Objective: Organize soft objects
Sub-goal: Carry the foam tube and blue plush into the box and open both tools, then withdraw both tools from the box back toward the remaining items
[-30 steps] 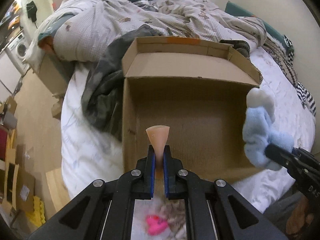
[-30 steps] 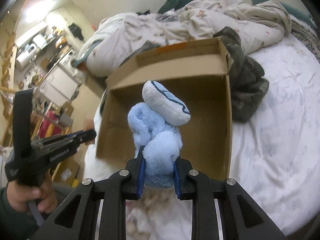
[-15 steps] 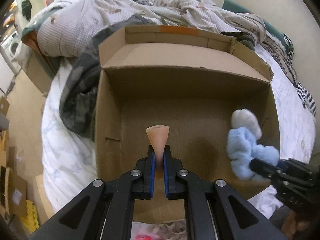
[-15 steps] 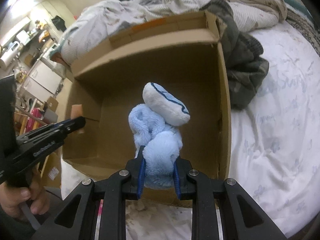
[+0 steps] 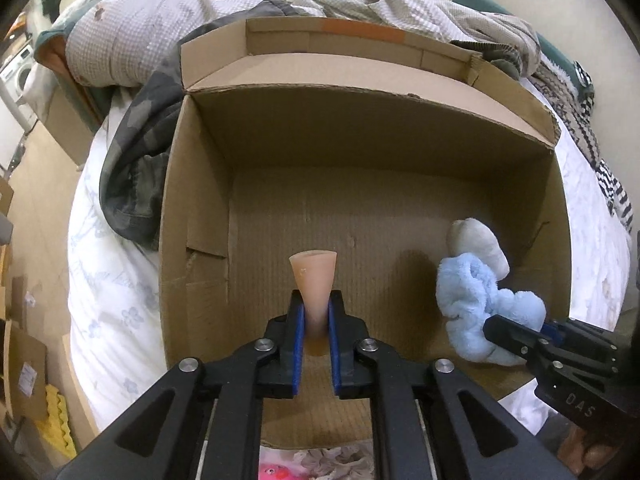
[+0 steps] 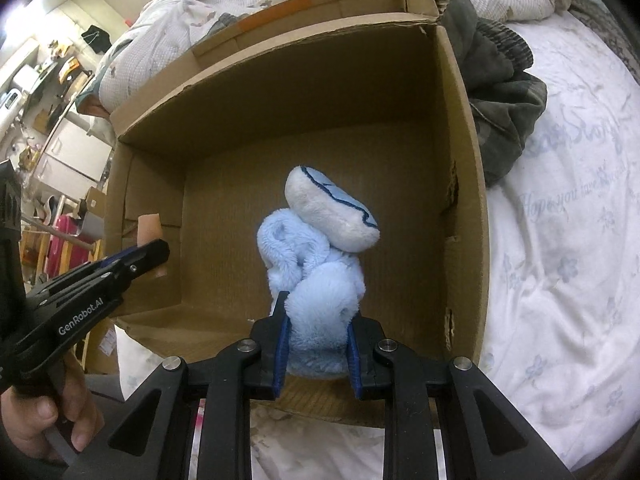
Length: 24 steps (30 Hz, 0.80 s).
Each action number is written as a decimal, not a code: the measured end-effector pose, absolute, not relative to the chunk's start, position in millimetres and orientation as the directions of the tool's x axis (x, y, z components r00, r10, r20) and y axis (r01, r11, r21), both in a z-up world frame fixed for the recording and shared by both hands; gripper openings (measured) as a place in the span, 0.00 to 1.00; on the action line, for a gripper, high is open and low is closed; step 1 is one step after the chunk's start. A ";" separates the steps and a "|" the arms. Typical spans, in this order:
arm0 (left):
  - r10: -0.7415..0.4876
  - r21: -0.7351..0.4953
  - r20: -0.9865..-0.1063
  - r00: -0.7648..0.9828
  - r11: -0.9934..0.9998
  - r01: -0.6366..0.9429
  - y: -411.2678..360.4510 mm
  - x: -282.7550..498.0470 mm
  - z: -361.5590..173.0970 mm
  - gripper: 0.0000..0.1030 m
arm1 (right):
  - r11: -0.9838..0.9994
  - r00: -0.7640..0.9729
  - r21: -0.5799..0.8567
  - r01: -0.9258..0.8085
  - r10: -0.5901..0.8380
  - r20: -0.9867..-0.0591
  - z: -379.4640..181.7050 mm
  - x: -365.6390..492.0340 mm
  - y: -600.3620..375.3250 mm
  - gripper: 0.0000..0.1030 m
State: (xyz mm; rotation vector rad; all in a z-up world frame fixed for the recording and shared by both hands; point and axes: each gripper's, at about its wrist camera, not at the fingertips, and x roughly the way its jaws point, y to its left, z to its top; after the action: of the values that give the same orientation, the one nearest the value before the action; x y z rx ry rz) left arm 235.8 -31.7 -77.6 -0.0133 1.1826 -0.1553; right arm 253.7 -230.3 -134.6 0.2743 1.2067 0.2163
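White lettering reading "GenRobot.AI" runs along the black body of the left gripper [image 6: 154,255] in the right wrist view. In the left wrist view the letters "DAS" stand on the black body of the right gripper [image 5: 516,330]. The white bed sheet [image 6: 568,240] carries pale cursive script that seems to read "Hope you have…", the rest too faint to read.
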 end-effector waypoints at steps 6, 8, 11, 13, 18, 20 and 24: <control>-0.106 -0.062 -0.922 0.373 0.990 0.127 -34.5 235.4 -77.2 0.16 | 0.957 0.340 0.288 -0.036 0.282 -0.897 -134.2 252.9 -225.9 0.25; -0.097 -0.052 -0.921 0.378 0.990 0.128 -34.5 235.2 -76.1 0.19 | 0.957 0.338 0.288 -0.033 0.282 -0.898 -134.9 253.2 -226.4 0.25; -0.097 -0.051 -0.919 0.383 0.990 0.128 -33.5 234.7 -74.1 0.27 | 0.958 0.349 0.285 -0.034 0.278 -0.895 -132.9 253.3 -225.8 0.26; -0.096 -0.052 -0.917 0.387 0.991 0.121 -32.1 234.9 -71.9 0.39 | 0.957 0.354 0.286 -0.035 0.280 -0.892 -130.7 254.0 -223.7 0.30; -0.074 -0.035 -0.894 0.441 0.995 0.095 -27.5 234.7 -59.2 0.56 | 0.954 0.403 0.295 -0.044 0.287 -0.869 -120.3 252.4 -226.7 0.50; -0.060 -0.020 -0.883 0.465 0.996 0.092 -27.1 233.4 -54.0 0.60 | 0.952 0.446 0.302 -0.050 0.292 -0.846 -111.8 250.1 -228.3 0.66; -0.062 -0.023 -0.875 0.480 0.996 0.087 -25.5 232.6 -49.9 0.60 | 0.948 0.483 0.314 -0.058 0.302 -0.822 -101.6 249.5 -229.6 0.86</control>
State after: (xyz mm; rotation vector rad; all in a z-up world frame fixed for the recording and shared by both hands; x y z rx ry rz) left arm 232.6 -25.5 -49.9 0.0260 1.0663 -0.0912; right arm 249.5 -229.6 -101.6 0.2579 1.0471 0.2221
